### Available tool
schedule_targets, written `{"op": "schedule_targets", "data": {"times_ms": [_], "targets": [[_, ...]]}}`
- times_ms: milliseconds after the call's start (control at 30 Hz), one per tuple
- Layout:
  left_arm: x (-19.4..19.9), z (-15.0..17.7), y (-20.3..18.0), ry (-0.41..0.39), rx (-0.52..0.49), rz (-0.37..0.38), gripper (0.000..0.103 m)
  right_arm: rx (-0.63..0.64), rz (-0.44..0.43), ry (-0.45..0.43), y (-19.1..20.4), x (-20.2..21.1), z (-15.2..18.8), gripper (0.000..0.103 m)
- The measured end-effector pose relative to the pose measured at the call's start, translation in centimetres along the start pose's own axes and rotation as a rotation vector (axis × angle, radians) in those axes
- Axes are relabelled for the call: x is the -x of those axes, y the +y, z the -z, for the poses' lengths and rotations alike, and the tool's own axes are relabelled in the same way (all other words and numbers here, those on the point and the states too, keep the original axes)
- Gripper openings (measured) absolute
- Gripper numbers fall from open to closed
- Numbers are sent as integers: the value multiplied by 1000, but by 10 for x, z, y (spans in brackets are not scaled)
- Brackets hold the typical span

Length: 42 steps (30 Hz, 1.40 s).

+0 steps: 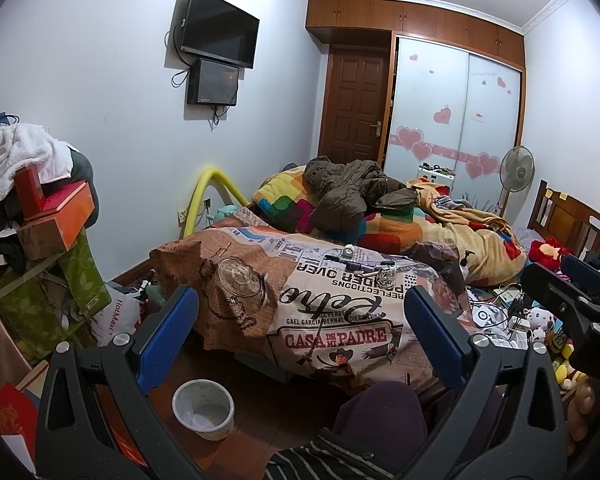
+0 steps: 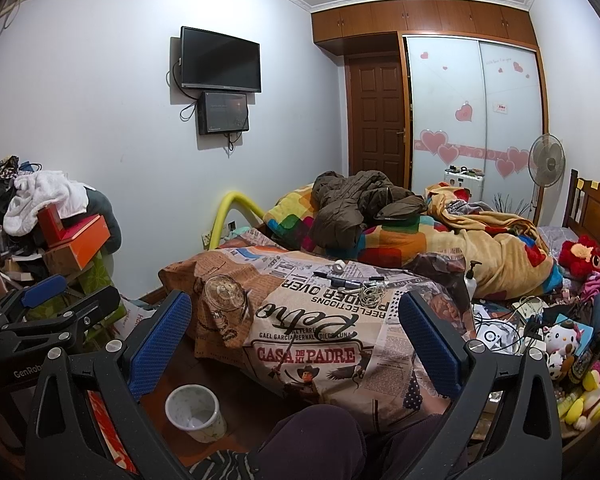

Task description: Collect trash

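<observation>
A white trash bin (image 1: 203, 409) stands on the wooden floor beside the bed; it also shows in the right wrist view (image 2: 195, 407). Small loose items (image 1: 358, 266) lie on the printed bedcover: dark pens, a small white roll and a tangled white cord (image 2: 370, 292). My left gripper (image 1: 300, 316) is open and empty, held above the floor and the bed's near corner. My right gripper (image 2: 294, 316) is open and empty, at a similar height. Each gripper shows at the edge of the other's view.
A printed bedcover (image 1: 332, 320) covers the bed's near end, with a brown jacket (image 1: 352, 192) and blankets behind. Stacked boxes and clothes (image 1: 48, 216) stand left. Toys and cables (image 2: 540, 332) crowd the right. My knee (image 2: 308, 436) is below.
</observation>
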<state>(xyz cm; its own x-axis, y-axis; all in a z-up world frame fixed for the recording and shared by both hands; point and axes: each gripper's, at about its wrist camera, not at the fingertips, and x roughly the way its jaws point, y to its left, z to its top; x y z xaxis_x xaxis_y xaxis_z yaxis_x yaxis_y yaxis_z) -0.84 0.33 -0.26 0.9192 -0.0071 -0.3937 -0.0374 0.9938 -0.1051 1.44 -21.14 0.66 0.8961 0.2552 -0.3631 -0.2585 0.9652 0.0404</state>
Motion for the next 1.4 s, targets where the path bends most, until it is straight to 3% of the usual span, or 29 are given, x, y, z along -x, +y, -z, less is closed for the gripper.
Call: {"op": "schedule_targets", "data": {"times_ms": [333, 600, 967, 1400], "targets": [[-1, -2, 2, 14, -4, -4, 103, -6, -2, 4, 1, -1, 1, 103], [-27, -7, 0, 46, -7, -15, 103, -30, 14, 30, -11, -24, 1, 103], [-109, -22, -21, 89, -23, -33, 103, -79, 112, 67, -62, -84, -5, 103], [-254, -26, -59, 152, -19, 0, 103, -153, 216, 165, -136, -183, 5, 103]]}}
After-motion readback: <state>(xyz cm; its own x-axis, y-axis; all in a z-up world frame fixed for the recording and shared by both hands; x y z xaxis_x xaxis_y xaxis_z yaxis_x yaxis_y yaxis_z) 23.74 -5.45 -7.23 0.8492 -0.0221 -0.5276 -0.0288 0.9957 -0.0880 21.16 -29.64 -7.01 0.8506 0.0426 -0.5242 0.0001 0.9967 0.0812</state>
